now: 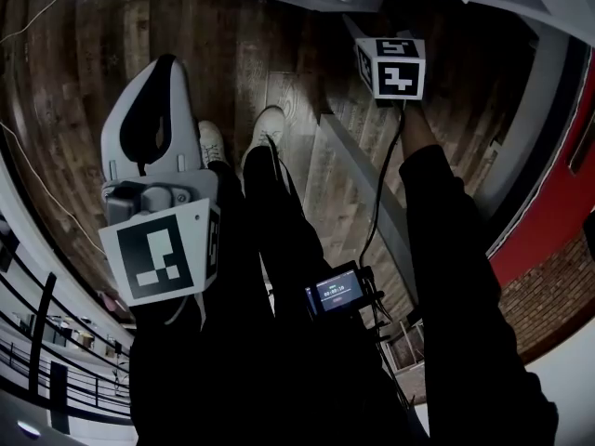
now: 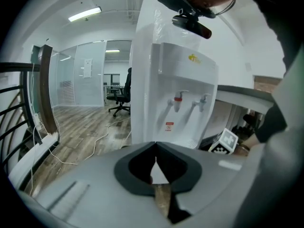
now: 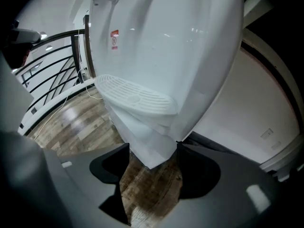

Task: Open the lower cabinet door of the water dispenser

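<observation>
Our right gripper point(image 3: 153, 149) held its jaws wide apart and empty, framing the lower cabinet point(image 3: 137, 133) of the water dispenser point(image 2: 175, 80) just under its drip tray point(image 3: 135, 98), and the left gripper point(image 2: 156, 145) had its jaws closed on nothing. We couldn't tell whether we were closing in on the door or backing off it, so we judged it best to keep the right jaws wide and square to its edge. The red sticker point(image 3: 114, 39) and yellow mark point(image 2: 193, 58) were too small to read.

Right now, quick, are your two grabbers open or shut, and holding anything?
Left gripper: shut, holding nothing.
Right gripper: open, holding nothing; the water dispenser is just ahead of its jaws.
</observation>
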The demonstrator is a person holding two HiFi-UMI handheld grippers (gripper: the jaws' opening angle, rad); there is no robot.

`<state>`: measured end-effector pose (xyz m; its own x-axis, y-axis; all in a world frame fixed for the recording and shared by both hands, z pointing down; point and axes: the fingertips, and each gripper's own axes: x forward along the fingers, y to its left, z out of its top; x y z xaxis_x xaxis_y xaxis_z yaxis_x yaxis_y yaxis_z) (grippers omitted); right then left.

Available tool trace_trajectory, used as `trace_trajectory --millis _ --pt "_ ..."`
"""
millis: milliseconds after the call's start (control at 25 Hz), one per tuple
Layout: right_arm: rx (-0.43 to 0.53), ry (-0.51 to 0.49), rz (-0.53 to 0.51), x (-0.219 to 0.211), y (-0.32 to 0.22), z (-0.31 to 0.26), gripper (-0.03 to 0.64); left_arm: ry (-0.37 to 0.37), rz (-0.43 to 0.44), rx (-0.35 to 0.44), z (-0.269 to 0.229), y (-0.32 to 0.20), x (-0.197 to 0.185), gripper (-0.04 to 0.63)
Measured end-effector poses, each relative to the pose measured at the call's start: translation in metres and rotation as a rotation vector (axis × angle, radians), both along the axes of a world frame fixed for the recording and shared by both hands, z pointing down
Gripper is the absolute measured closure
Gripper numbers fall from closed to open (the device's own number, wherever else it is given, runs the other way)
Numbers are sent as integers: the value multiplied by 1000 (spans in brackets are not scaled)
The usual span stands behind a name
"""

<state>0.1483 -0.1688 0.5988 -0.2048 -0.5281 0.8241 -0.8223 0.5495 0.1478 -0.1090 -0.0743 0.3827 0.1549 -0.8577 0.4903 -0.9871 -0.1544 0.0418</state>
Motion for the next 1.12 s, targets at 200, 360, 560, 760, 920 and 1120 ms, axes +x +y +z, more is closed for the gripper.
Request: trace_trajectory --millis 200,360,560,760,920,1120 --pt "-11 0 9 3 -4 3 310 15 -22 -12 1 -1 -2 588" --pt "-10 -4 16 0 -5 4 334 35 -32 -19 1 -1 -6 588" --pt "-13 11 0 -1 -2 7 368 35 -34 -19 2 -3 -8 588" --pt "-6 21 20 5 -5 6 365 43 -42 -22 2 -4 -10 588" --pt "-3 79 -69 8 -6 9 342 48 -44 -25 3 -4 -9 588" --pt "-10 146 -148 7 -8 15 336 44 -43 -22 1 -5 -7 588"
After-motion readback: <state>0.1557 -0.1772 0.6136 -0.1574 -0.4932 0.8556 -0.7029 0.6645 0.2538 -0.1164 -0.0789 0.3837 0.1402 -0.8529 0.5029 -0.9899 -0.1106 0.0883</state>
